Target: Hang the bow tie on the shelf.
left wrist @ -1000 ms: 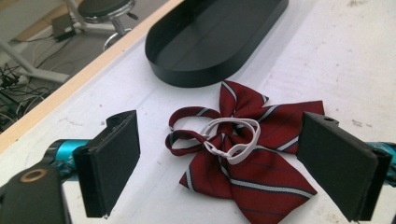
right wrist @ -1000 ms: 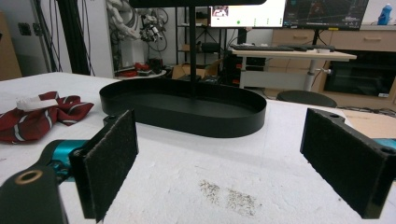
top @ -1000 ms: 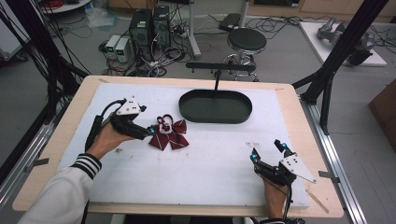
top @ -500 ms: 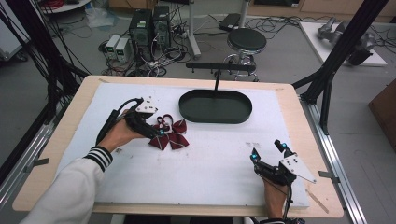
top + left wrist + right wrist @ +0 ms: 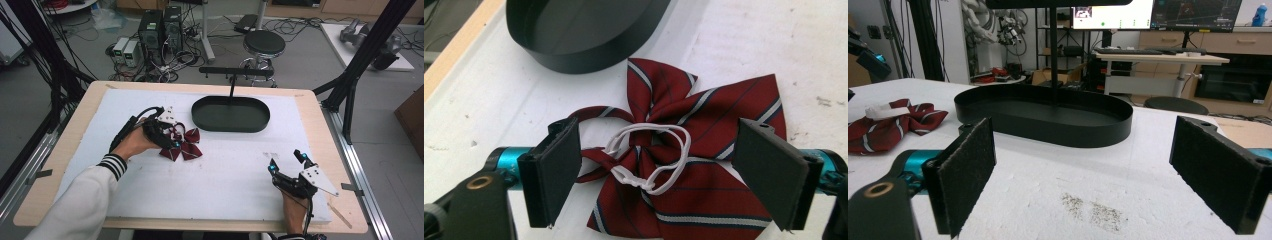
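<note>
Left gripper view: bow tie [image 5: 684, 170] lies flat on the white foam mat [image 5: 774, 45], dark red with grey-white and navy stripes, loops fanned up and right, tails running off the bottom of frame. A thin red neck strap loops out to the left, and a white elastic cord [image 5: 651, 155] sits coiled over the centre knot.

Left gripper [image 5: 664, 175] straddles the tie, jaws wide, one pad at each side of the knot area. Jaws have just been closing a little, tie between them, pads not pressing on it yet. Nothing held.

High view: tie [image 5: 182, 145] sits left of centre on the mat, just in front-left of the black oval tray [image 5: 231, 114]; tie and tray are near but apart. Left gripper [image 5: 167, 135] comes in low from the left, hand wrapped round its body, white sleeve with striped cuff trailing toward the bottom edge, cable arcing behind.

Right gripper [image 5: 287, 161] rests near the front right of the mat, well apart from the tie, jaws pointing toward the tray. Right gripper view confirms jaws wide open and empty, with bare mat between them.

Room: open mat spans between the two grippers and in front of the tie. Tray wall borders the far side; its upright post stands behind.
</note>
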Motion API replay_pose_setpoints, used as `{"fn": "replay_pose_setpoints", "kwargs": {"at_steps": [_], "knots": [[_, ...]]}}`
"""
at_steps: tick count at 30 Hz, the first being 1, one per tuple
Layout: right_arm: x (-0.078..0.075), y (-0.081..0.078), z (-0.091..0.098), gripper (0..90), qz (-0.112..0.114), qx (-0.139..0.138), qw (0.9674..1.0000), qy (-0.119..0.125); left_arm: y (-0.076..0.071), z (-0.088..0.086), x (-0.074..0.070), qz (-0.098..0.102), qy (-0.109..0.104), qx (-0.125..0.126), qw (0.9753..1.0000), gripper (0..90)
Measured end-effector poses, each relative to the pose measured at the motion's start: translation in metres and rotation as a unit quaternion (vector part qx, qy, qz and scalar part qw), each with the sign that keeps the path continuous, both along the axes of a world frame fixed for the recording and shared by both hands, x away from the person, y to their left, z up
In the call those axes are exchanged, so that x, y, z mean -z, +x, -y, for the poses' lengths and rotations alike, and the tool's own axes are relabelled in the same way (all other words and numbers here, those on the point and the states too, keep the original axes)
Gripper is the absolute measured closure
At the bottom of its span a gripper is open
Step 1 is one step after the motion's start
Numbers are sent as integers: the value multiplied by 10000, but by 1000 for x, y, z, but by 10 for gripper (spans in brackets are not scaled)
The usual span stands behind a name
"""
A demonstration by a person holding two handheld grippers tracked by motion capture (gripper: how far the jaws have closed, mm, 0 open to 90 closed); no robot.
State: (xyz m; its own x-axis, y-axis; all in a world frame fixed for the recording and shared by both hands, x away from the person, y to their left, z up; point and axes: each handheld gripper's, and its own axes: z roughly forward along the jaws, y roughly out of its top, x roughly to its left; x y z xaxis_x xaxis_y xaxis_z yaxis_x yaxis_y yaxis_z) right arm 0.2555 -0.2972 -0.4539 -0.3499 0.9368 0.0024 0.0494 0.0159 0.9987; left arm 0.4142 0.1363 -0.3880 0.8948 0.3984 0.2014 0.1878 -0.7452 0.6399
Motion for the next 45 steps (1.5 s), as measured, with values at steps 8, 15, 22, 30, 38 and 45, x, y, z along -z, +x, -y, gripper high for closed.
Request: {"fn": "replay_pose_setpoints", "kwargs": {"at_steps": [8,15,22,30,38,45], "knots": [[0,0,0,103,7,-3,10000,1,6,4,5,-156,197,2,9997,286],[0,0,0,103,27,-1,10000,-7,10,5,8,-283,364,22,9989,340],[0,0,0,103,28,-3,10000,-4,11,9,8,-438,687,110,9966,437],[0,0,1,103,26,-7,10000,-1,11,16,10,-505,1031,177,9932,529],[0,0,1,103,21,-2,10000,18,11,18,10,-548,1161,169,9916,602],[0,0,1,103,21,0,10000,13,11,20,13,-624,1309,130,9893,672]]}}
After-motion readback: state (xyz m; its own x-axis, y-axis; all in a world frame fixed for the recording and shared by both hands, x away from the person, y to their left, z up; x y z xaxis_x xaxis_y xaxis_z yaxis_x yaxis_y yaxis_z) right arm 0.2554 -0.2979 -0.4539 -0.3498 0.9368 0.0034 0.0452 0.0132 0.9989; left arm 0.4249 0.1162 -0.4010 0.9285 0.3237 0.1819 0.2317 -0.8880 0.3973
